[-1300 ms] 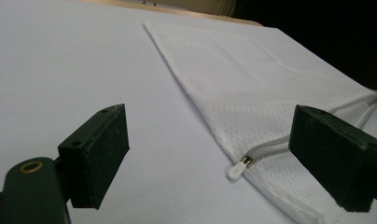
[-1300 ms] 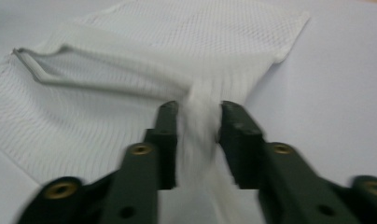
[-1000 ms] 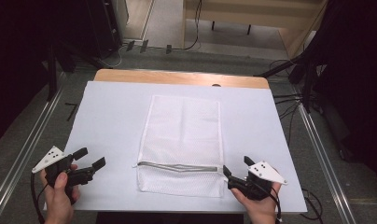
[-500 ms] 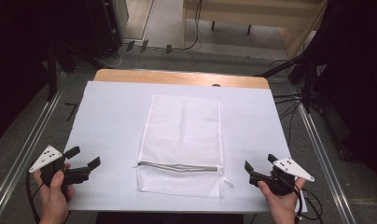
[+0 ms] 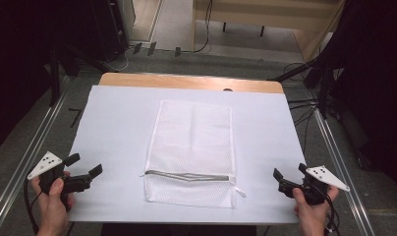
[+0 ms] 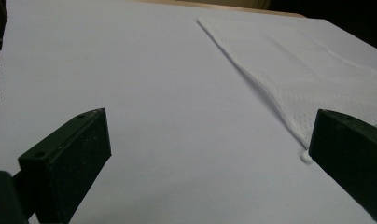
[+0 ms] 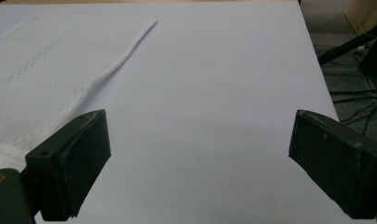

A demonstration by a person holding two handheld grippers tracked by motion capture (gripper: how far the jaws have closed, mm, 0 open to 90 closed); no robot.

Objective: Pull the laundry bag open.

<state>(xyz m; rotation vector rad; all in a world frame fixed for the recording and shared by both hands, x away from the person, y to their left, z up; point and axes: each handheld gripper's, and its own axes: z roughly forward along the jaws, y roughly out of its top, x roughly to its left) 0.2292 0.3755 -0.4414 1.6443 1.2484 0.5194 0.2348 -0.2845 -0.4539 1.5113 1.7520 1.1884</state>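
Plainly light, limp and thin, the mesh bag (image 5: 192,147) lies flat mid-desk (image 5: 113,118), best pinched at a corner or beside its zipper (image 5: 186,175), while the left tool (image 5: 84,173) and right tool (image 5: 285,183) wait agape on either side of the bag, empty.

your wooden table with its white sheet cover (image 5: 118,123) sits on a grey carpeted floor (image 5: 172,56). silver metal rails (image 5: 24,162) run along both of its sides. black cables (image 5: 304,105) trail across the floor at your right. a pale wooden cabinet (image 5: 265,14) stands beyond, and dark black curtains (image 5: 19,59) close in both sides of your space.
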